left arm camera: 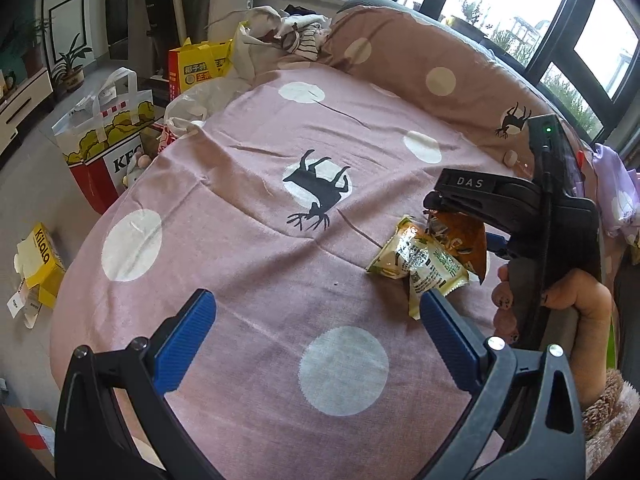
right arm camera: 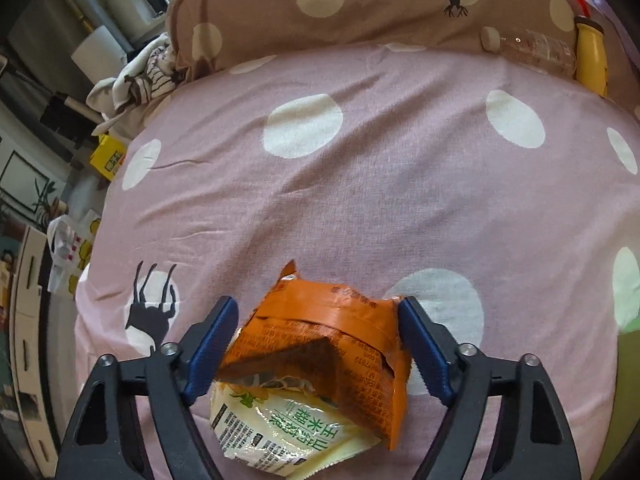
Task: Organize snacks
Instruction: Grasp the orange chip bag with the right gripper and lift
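An orange snack packet [right arm camera: 328, 340] sits crumpled between the blue pads of my right gripper [right arm camera: 316, 308], both pads pressing its sides. Under it, on the pink dotted bedspread [right arm camera: 360, 200], lies a yellow-green snack packet [right arm camera: 280, 428]. In the left wrist view the right gripper [left arm camera: 434, 204], held by a hand [left arm camera: 576, 300], comes in from the right over the orange packet [left arm camera: 460, 236] and the yellow-green packet [left arm camera: 420, 264]. My left gripper [left arm camera: 316, 304] hovers open over the bedspread with nothing between its fingers; its right finger [left arm camera: 444, 328] is just in front of the yellow-green packet.
A brown dotted pillow [left arm camera: 420, 60] lines the far side of the bed, with a clear bottle [right arm camera: 532, 50] and a yellow bottle [right arm camera: 592, 56] against it. Clothes [left arm camera: 280, 28] are heaped at the far left corner. A KFC bag [left arm camera: 108, 136] and a yellow box [left arm camera: 42, 260] stand on the floor left of the bed.
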Demonstrator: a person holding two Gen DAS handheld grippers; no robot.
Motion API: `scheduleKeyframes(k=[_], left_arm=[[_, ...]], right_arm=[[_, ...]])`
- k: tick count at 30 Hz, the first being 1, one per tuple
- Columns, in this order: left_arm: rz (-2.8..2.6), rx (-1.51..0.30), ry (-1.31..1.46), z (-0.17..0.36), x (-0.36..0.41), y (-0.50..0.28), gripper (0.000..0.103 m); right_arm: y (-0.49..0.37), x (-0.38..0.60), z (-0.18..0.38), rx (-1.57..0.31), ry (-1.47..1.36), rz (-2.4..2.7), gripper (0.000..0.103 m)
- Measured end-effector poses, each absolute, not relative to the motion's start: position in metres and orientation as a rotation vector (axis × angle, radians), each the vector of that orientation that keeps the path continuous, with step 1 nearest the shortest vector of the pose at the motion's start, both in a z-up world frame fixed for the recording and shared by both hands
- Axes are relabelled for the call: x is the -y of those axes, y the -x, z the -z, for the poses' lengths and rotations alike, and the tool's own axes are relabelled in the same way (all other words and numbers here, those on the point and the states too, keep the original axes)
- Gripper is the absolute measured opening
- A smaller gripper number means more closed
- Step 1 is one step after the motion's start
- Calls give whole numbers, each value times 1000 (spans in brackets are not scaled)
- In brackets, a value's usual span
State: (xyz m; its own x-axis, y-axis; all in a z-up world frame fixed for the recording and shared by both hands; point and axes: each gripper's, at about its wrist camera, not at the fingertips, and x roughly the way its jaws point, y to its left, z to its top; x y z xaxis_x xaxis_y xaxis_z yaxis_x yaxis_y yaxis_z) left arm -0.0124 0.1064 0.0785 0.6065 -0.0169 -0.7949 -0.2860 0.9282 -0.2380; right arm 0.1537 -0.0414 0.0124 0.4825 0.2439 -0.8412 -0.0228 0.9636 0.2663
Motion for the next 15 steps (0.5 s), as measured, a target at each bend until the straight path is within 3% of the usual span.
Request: scheduleKeyframes(k=[3,10,15], left_arm=[[-160,-908,359,-79,-105,13,102],[-139,-915,329,-79,-92,12,102],[-118,-924,292,-77,-76,13,102]], right_arm=[[-141,61,-24,-1048,-289,-182,66],[-69,107,-56,-956,-314,-207,66],[-15,126,-41,-1004,-270,-199,66]])
